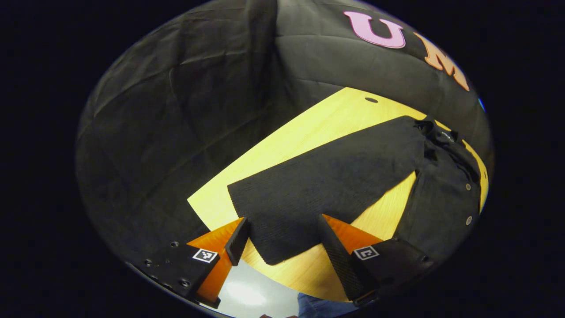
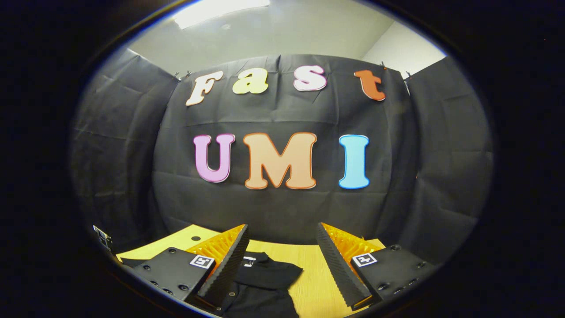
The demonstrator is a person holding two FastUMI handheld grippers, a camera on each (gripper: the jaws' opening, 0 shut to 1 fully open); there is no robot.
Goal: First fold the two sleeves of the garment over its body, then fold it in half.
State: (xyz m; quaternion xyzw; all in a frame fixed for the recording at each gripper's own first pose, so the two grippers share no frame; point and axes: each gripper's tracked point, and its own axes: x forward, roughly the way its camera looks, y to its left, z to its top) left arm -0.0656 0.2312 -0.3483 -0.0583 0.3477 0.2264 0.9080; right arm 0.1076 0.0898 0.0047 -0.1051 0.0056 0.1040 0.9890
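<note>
Nearest in the left gripper view, the left gripper hangs over the near edge of the desk with its jaws wide apart and nothing between them; the cuff end of a sleeve lies right in the gap between the two fingers, just under and ahead of them, not yet touched as far as I can tell. The relation that matters is the sleeve's long axis: from the cuff at about six o'clock it runs away across the bare wood toward two o'clock, where it joins the body of the dark garment, which lies at three to four o'clock with its buttons showing and its collar bunched at the far end. So the sleeve is spread out flat, well off the body, and the first fold is not yet done on this side; by my judgement the left gripper is the nearer one and is lined up to come down on the cuff and carry it toward three o'clock over the body. In the right gripper view, the right gripper is held higher and more level, jaws likewise apart and empty, with the garment low at six o'clock between and beneath its fingers, a short sleeve-like flap reaching toward five o'clock, and the booth wall beyond
</note>
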